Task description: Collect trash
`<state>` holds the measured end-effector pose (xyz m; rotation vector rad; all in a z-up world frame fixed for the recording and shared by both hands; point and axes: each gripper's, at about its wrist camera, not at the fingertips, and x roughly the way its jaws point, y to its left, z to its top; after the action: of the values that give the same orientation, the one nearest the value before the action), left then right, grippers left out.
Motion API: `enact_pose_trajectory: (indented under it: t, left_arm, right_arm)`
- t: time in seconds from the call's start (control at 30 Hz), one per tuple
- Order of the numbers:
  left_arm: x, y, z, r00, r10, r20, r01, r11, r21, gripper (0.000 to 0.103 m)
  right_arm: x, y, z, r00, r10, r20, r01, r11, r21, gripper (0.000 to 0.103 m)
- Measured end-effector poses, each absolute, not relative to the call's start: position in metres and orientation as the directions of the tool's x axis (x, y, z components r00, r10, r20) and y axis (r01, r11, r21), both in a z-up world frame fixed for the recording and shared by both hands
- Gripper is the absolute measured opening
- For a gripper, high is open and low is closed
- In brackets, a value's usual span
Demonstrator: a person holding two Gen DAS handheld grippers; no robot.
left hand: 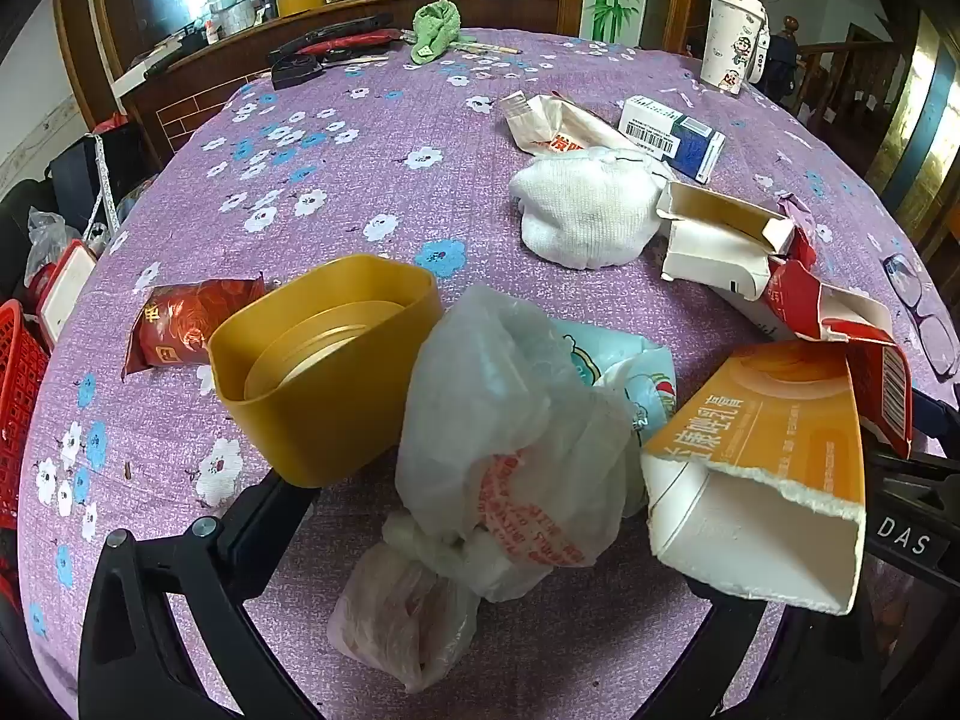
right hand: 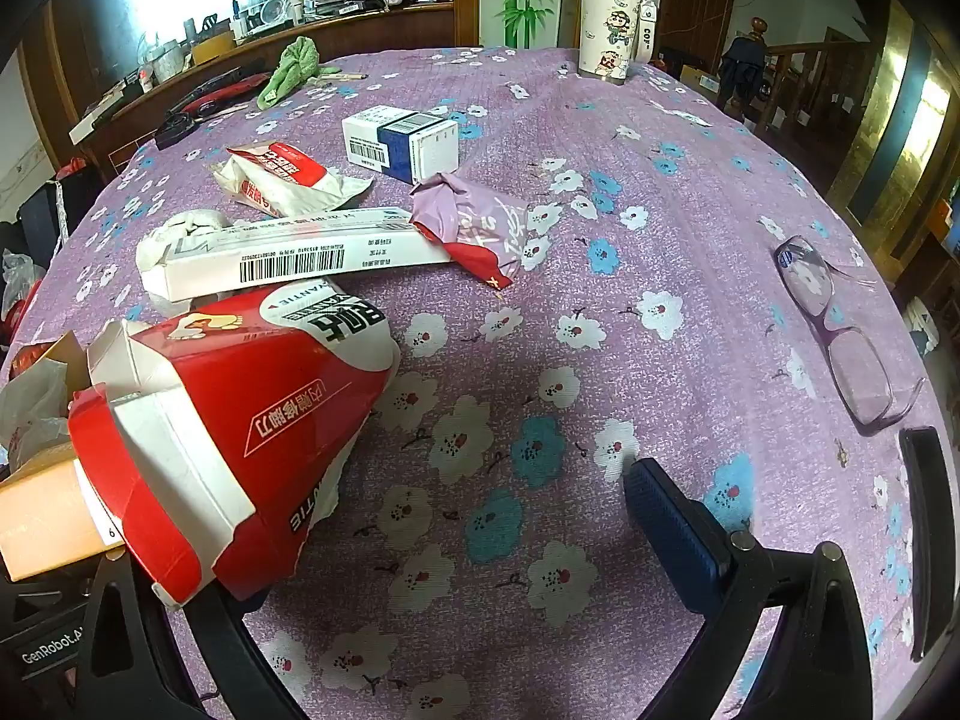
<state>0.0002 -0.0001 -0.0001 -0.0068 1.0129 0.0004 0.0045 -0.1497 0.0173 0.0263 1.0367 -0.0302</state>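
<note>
Trash litters a purple flowered tablecloth (left hand: 336,180). My left gripper (left hand: 486,546) is open wide, low over a knotted white plastic bag (left hand: 510,468) that lies between its fingers. A yellow tub (left hand: 324,372) sits by the left finger, and a torn orange box (left hand: 762,480) covers the right one. My right gripper (right hand: 420,540) is also open. A red and white carton (right hand: 228,420) lies over its left finger, and its blue-padded right finger (right hand: 672,528) hangs over bare cloth. Farther off lie a long white barcode carton (right hand: 288,258), a purple wrapper (right hand: 474,222) and a red snack packet (left hand: 192,330).
A white cloth (left hand: 582,210), a blue and white box (right hand: 402,141) and a torn red packet (right hand: 282,177) lie mid-table. A cartoon tumbler (right hand: 612,24) and a green rag (right hand: 294,69) stand at the far edge. Purple glasses (right hand: 840,330) rest at the right.
</note>
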Motion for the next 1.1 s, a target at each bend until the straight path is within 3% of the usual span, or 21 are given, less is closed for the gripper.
enact_pose_trajectory:
  t: [0.33,0.7,0.9,1.03,1.1]
  left_arm:
    - [-0.023,0.010,0.008,0.520,-0.052,-0.853,0.040,0.999,-0.036,0.103]
    - [-0.116,0.036,0.058,0.699,-0.067,-0.712,0.110,0.994,0.015,0.103]
    - [-0.167,0.058,0.082,0.818,0.016,-0.574,0.005,0.999,0.035,0.103]
    - [-0.199,0.074,0.092,0.874,0.133,-0.467,-0.114,0.991,0.068,0.103]
    - [-0.213,0.082,0.094,0.889,0.169,-0.425,-0.156,0.986,0.066,0.103]
  right_arm:
    - [-0.004,-0.158,0.025,0.455,0.033,-0.890,-0.014,0.999,0.030,0.103]
    - [-0.100,-0.170,0.091,0.618,0.067,-0.783,-0.078,0.997,0.023,0.103]
    - [-0.172,-0.141,0.135,0.798,0.143,-0.585,-0.128,0.990,0.066,0.103]
    - [-0.208,-0.118,0.142,0.895,0.103,-0.434,-0.108,0.994,0.013,0.103]
    - [-0.216,-0.110,0.141,0.909,0.103,-0.404,-0.107,0.994,0.013,0.103]
